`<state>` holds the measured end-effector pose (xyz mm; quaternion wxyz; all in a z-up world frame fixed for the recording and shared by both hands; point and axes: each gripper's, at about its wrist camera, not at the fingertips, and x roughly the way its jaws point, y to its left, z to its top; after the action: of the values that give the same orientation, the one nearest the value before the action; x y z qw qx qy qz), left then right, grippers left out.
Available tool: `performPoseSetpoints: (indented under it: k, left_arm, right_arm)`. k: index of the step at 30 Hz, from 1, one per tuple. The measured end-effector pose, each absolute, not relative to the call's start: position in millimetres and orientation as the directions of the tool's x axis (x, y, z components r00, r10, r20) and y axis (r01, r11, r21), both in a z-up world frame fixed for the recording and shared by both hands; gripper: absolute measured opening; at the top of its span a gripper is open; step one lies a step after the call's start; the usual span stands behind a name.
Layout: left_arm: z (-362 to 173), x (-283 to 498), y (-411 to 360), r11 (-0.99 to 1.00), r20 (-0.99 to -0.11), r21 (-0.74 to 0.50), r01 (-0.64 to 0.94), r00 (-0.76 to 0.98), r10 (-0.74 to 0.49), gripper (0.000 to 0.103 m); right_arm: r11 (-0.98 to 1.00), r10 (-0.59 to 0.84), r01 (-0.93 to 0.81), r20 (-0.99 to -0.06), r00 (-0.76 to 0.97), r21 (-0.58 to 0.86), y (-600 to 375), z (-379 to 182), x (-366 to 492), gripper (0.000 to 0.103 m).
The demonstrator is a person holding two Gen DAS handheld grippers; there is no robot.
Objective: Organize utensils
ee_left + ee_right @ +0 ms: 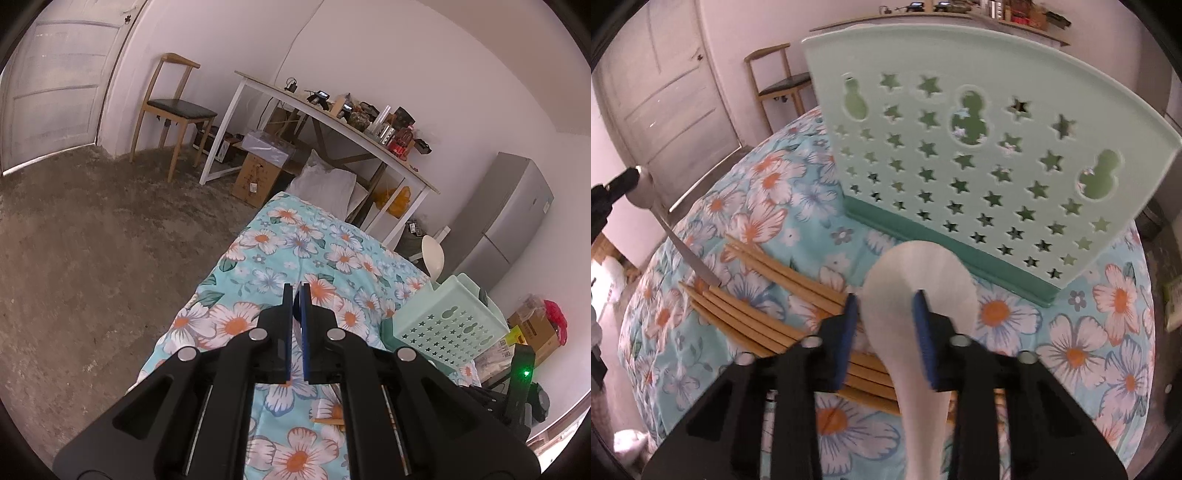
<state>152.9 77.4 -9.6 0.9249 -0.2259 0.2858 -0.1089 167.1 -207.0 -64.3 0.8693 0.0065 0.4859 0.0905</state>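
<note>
1. Left wrist view, lower centre: the left gripper (295, 295) has its blue pads pressed together with nothing between them, above a floral cloth (258, 266) that runs up the middle of the frame.
2. Right of the gripper, at mid-right, a mint rack (448, 325) with star holes stands on the cloth; a white spoon (434, 254) shows just above its upper left corner.
3. Lower centre, between the gripper's arms, a bit of a wooden chopstick (327, 421) lies on the cloth.
4. Right wrist view, far left: a metal spoon (683, 251) slants down from the frame's left edge, its handle tip resting at the chopsticks (746, 310), which lie in a loose bundle on the cloth at lower left.
5. Lower centre: the right gripper (886, 302) pinches the white spoon by its neck, the bowl standing up above the pads and the handle running down to the bottom edge.
6. Upper centre to right: the rack fills the frame just behind the spoon's bowl, its darker green base on the cloth.
</note>
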Motion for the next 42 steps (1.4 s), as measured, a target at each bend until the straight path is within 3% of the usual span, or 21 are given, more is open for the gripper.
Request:
performPoseSetpoints:
  k: [3, 9, 23, 29, 32, 35, 42]
  left_arm:
    - [-8.8, 153.2, 77.3, 0.872, -0.476, -0.484, 0.077, 0.813, -0.336, 0.003]
    - [-0.2, 146.3, 76.7, 0.873, -0.461, -0.479, 0.090, 0.821, -0.337, 0.003]
    - [59.6, 115.3, 66.9, 0.874, -0.350, -0.449, 0.188, 0.863, -0.365, 0.003]
    - [78.4, 109.6, 52.7, 0.881, -0.321, -0.415, 0.227, 0.870, -0.375, 0.003]
    - [76.8, 112.7, 47.2, 0.884, -0.333, -0.409, 0.228, 0.864, -0.377, 0.003]
    - [70.2, 117.1, 44.0, 0.883, -0.353, -0.414, 0.221, 0.855, -0.380, 0.003]
    - [56.2, 128.8, 41.3, 0.884, -0.390, -0.417, 0.211, 0.837, -0.384, 0.003]
  right_arm:
    - [0.986, 0.159, -0.128, -0.833, 0.529, 0.107, -213.3, -58.3, 164.2, 0.010]
    - [0.981, 0.195, -0.105, -0.786, 0.587, 0.165, -229.7, -34.0, 149.6, 0.003]
    - [0.953, 0.289, -0.151, -0.633, 0.718, 0.265, -254.6, 34.9, 98.2, 0.001]
    - [0.938, 0.322, -0.136, -0.652, 0.686, 0.320, -264.5, 25.7, 100.3, 0.001]
    - [0.913, 0.373, -0.115, -0.687, 0.624, 0.392, -272.1, 4.1, 108.8, 0.007]
    - [0.869, 0.431, -0.055, -0.697, 0.573, 0.492, -291.3, -24.5, 121.2, 0.037]
    - [0.790, 0.496, 0.053, -0.688, 0.529, 0.611, -324.4, -73.1, 155.6, 0.039]
